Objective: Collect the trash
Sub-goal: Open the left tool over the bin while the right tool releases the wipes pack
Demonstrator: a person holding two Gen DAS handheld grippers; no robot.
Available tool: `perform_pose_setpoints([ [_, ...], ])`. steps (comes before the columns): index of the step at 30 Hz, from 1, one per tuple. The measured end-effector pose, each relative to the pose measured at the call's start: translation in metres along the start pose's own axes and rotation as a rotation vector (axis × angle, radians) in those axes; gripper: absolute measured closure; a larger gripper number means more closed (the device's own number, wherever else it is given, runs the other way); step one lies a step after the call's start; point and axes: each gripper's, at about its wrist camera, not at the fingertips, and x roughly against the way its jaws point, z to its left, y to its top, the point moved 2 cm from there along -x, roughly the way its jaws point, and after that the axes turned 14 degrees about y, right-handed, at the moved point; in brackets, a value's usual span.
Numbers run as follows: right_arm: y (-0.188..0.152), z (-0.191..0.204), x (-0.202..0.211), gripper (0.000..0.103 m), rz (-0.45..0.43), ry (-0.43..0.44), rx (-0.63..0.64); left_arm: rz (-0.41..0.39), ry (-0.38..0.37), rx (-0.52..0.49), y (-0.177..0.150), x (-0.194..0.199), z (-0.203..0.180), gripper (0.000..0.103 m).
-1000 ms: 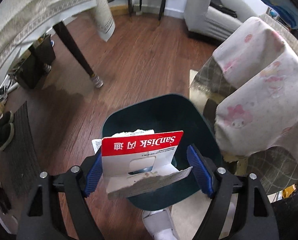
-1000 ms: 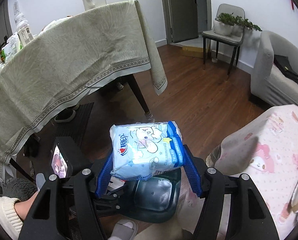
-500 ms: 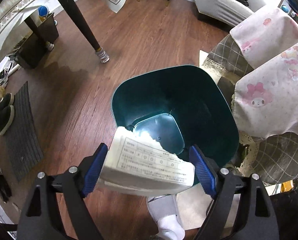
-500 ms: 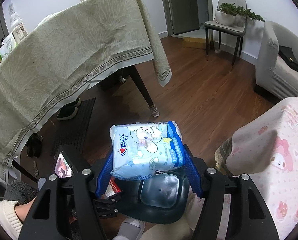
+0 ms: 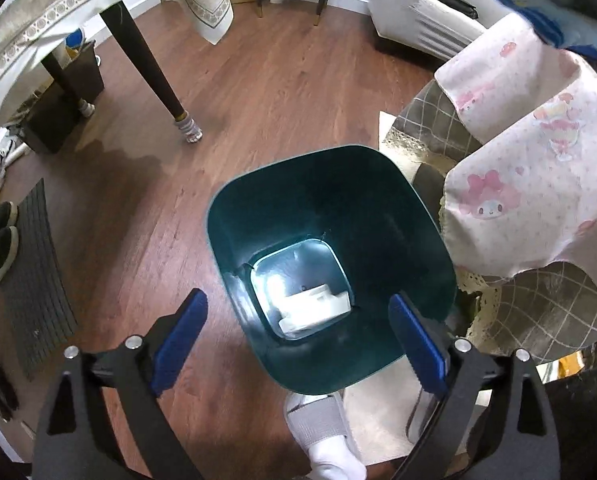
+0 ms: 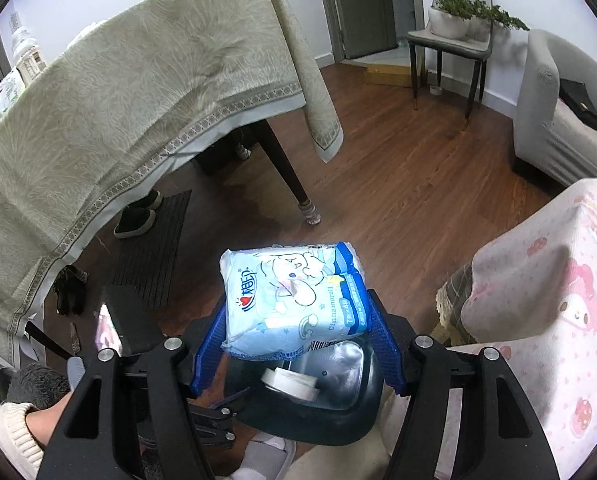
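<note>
A dark green trash bin [image 5: 378, 184] stands on the wood floor. My left gripper [image 5: 298, 336] is open and empty, held right above the bin's near rim. The white card packaging [image 5: 314, 310] lies on the bin's bottom. My right gripper [image 6: 294, 340] is shut on a light blue tissue pack [image 6: 294, 300] and holds it above the bin [image 6: 338, 412], where the packaging [image 6: 290, 384] shows inside. The left gripper's body [image 6: 130, 328] appears at lower left in the right wrist view.
A table with a beige cloth [image 6: 138, 92] stands at left, its dark leg [image 5: 150, 72] near the bin. A pink-patterned cover [image 5: 530, 152] drapes furniture at right. My slippered foot [image 5: 326, 432] is by the bin. A mat with shoes [image 5: 30, 272] lies left.
My left gripper opened and the red-and-white card packaging dropped into the bin. The right gripper has moved closer above the bin with the tissue pack.
</note>
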Motion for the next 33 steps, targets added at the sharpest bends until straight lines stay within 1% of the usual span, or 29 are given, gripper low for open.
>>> perform_pose_setpoints([
  [2,-0.002,-0.002,-0.005,0.037,0.017,-0.005,-0.004,-0.010,0.003,0.010,0.000,0.004,0.003,0.010],
  [3,-0.004,-0.002,-0.007,0.037,0.025,-0.007,-0.006,-0.020,0.001,0.026,0.002,0.008,0.007,0.013],
  [4,-0.006,-0.005,-0.009,0.037,0.031,-0.007,-0.008,-0.031,0.001,0.038,0.003,0.012,0.011,0.019],
  [5,-0.008,-0.007,-0.012,0.037,0.041,-0.009,-0.012,-0.039,0.001,0.047,0.004,0.015,0.013,0.022],
  [9,-0.024,-0.022,-0.036,0.037,0.115,-0.001,-0.058,-0.112,0.013,0.114,0.012,0.039,0.028,0.027],
  [11,-0.034,-0.026,-0.049,0.037,0.157,-0.010,-0.062,-0.139,0.018,0.127,0.015,0.048,0.029,0.033],
  [17,-0.058,-0.033,-0.081,0.037,0.251,-0.031,-0.070,-0.200,-0.004,0.155,0.025,0.075,0.027,0.042],
  [18,-0.060,-0.035,-0.085,0.037,0.266,-0.034,-0.072,-0.207,-0.008,0.162,0.026,0.079,0.027,0.045],
  [22,-0.070,-0.037,-0.103,0.035,0.322,-0.059,-0.058,-0.231,-0.023,0.182,0.032,0.097,0.027,0.045],
  [24,-0.073,-0.036,-0.108,0.032,0.331,-0.067,-0.050,-0.242,-0.039,0.193,0.034,0.105,0.024,0.045],
  [25,-0.074,-0.037,-0.111,0.027,0.335,-0.078,-0.050,-0.250,-0.045,0.194,0.035,0.109,0.022,0.045],
  [27,-0.073,-0.039,-0.109,0.023,0.334,-0.080,-0.052,-0.263,-0.051,0.191,0.036,0.116,0.020,0.045],
  [33,-0.067,-0.036,-0.089,0.021,0.295,-0.065,-0.057,-0.313,-0.059,0.158,0.040,0.136,0.005,0.042],
])
